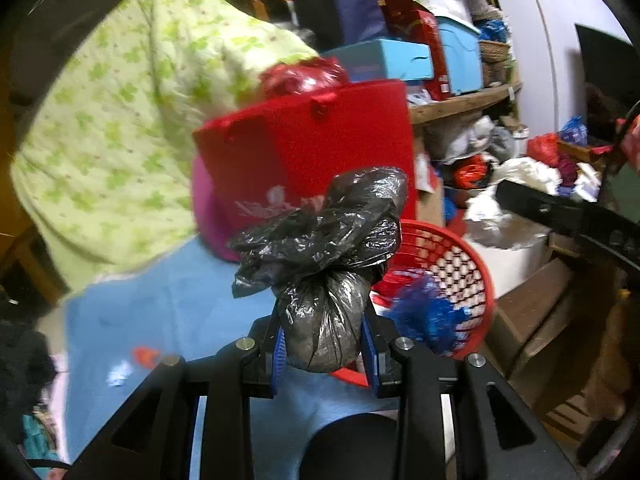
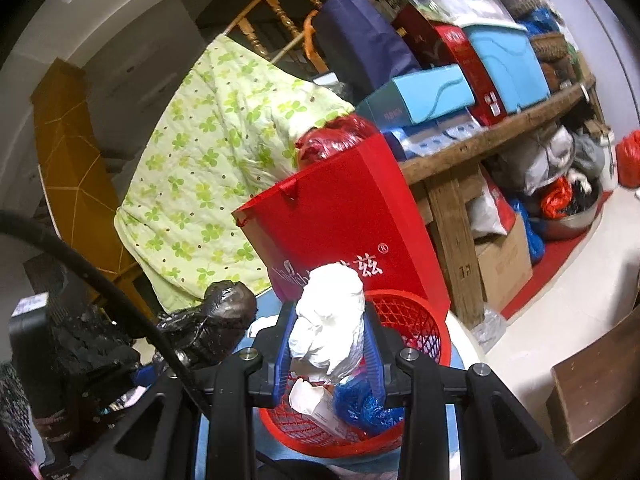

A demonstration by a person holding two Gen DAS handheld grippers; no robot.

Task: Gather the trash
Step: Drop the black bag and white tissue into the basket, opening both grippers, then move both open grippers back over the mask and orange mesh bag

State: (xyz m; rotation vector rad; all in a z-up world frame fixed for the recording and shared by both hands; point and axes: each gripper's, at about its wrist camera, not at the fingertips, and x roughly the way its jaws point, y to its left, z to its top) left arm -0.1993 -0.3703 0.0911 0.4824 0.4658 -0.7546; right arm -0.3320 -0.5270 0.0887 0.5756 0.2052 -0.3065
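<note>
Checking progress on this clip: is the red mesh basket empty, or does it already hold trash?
Not empty. The red mesh basket already holds a blue plastic wad and a crumpled paper piece, seen through its open top.

The left gripper [image 1: 325, 350] has its blue-padded jaws pressed against a knotted black plastic bag [image 1: 320, 268]. Just behind the bag stands a red mesh basket [image 1: 476, 276] holding blue plastic [image 1: 424, 316], and beyond the bag a red paper bag [image 1: 312, 148].
</note>
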